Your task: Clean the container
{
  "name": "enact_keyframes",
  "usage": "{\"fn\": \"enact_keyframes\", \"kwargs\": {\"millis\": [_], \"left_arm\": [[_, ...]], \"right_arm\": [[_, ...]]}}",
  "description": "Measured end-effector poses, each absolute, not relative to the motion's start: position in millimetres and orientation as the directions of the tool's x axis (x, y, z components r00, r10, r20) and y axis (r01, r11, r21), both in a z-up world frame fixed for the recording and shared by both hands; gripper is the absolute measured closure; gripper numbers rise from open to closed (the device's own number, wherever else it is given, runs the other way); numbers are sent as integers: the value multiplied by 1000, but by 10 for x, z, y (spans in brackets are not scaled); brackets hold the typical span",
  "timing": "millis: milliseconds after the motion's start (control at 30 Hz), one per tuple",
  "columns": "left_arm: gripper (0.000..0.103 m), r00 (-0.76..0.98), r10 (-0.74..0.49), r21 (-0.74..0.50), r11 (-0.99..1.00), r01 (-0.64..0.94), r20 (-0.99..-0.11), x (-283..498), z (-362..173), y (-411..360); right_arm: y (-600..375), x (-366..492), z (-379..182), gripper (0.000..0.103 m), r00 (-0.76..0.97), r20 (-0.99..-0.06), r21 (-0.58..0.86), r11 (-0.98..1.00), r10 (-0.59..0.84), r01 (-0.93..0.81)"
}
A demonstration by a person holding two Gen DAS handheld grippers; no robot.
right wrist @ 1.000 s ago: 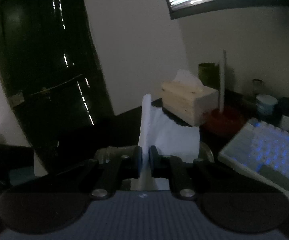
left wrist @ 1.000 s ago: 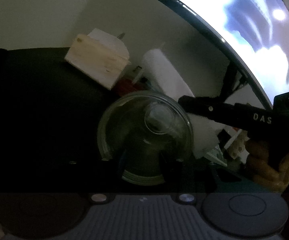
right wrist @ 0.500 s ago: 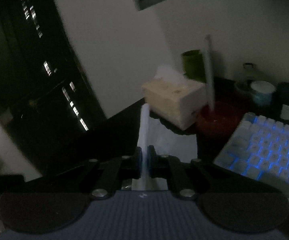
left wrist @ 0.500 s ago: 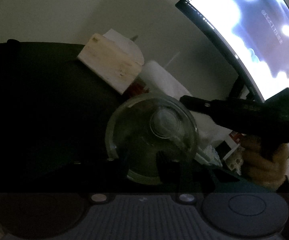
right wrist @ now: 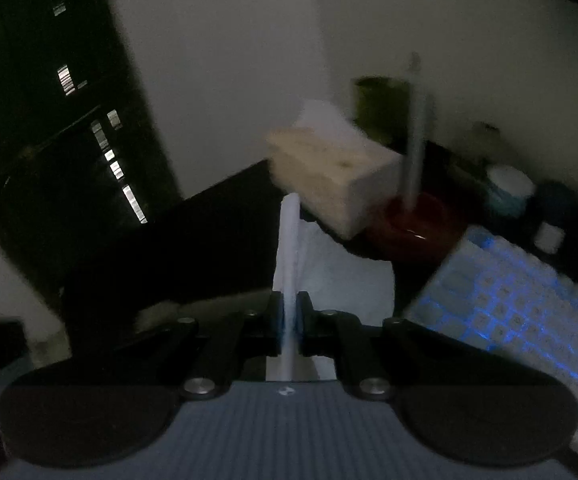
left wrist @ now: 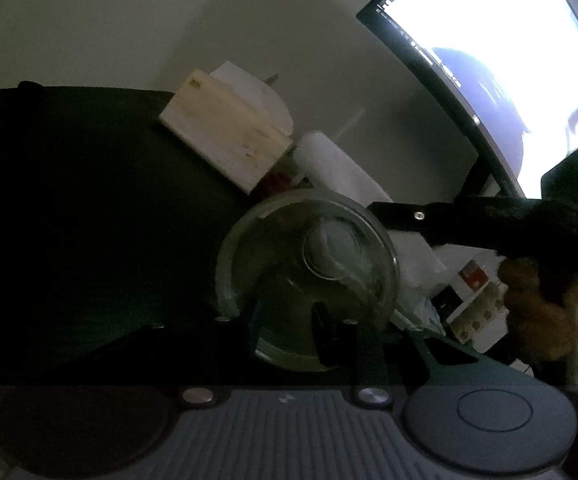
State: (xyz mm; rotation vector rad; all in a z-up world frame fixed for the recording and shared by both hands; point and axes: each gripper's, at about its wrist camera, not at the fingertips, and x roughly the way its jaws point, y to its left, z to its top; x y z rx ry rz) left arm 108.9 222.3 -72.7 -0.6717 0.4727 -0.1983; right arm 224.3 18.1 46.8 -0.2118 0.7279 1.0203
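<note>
A clear glass container faces the left wrist camera mouth-first, tilted, with my left gripper shut on its lower rim. One dark finger shows through the glass. My right gripper reaches in from the right, held by a hand, its tip at the container's upper right rim. It pinches a white tissue that hangs beside the glass. In the right wrist view the right gripper is shut on the tissue, which stands up between the pads.
A wooden tissue box sits on the dark desk. Behind it are a red base with an upright stick, a green cup and a white jar. A blue-lit keyboard lies right. A bright monitor stands behind.
The right gripper has swung and risen slightly with the tissue still pinched; the box and keyboard shifted in its view. The left gripper drifted sideways, keeping the container.
</note>
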Motion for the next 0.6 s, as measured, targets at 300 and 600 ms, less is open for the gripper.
{"fn": "enact_keyframes", "kwargs": {"millis": [300, 600], "left_arm": [[60, 870, -362, -633, 771, 77, -335, 1063, -683, 2172], [55, 846, -415, -643, 756, 118, -333, 1044, -666, 2197]], "right_arm": [[61, 2463, 361, 93, 360, -625, 196, 586, 692, -787], [45, 2117, 420, 92, 270, -605, 215, 480, 749, -850]]}}
